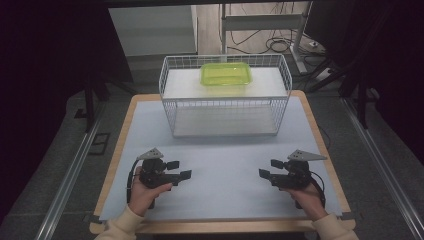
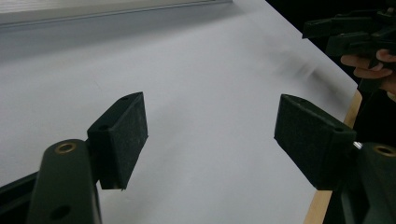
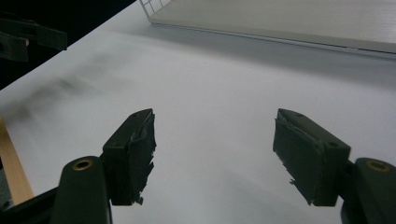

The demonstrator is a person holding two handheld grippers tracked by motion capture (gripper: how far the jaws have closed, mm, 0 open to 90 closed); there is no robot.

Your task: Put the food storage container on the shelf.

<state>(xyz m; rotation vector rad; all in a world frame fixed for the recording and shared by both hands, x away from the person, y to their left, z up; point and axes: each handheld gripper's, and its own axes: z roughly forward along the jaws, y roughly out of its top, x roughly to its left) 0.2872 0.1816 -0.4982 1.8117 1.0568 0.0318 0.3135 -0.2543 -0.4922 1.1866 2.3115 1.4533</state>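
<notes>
Green container (image 1: 226, 74) sits on the upper shelf of the white wire basket (image 1: 224, 95), toward the far side and near the middle of that shelf, with its translucent lid on. The basket stands at the far end of the table (image 1: 220, 165), on the pale grey mat that covers most of the wooden top; its lower shelf is bare. You hold both grippers well short of the basket, on your side of it, low over the mat. Your left gripper (image 1: 179, 169) is off to the basket's near left, its jaws pointing toward the middle of the table; in the left gripper view (image 2: 210, 135) the two black pads stand wide apart with nothing but mat between them. Your right gripper (image 1: 269, 169) is off to the basket's near right, pointing inward at the other one, and the right gripper view (image 3: 212, 149) shows its jaws equally spread and empty, the pad edges looking frayed. Each view catches the opposite gripper at its far edge, and the basket's base as a pale strip along the top. Your left hand (image 1: 145, 192) and right hand (image 1: 305, 194) grip the handles from below, sleeves at the near table edge.
</notes>
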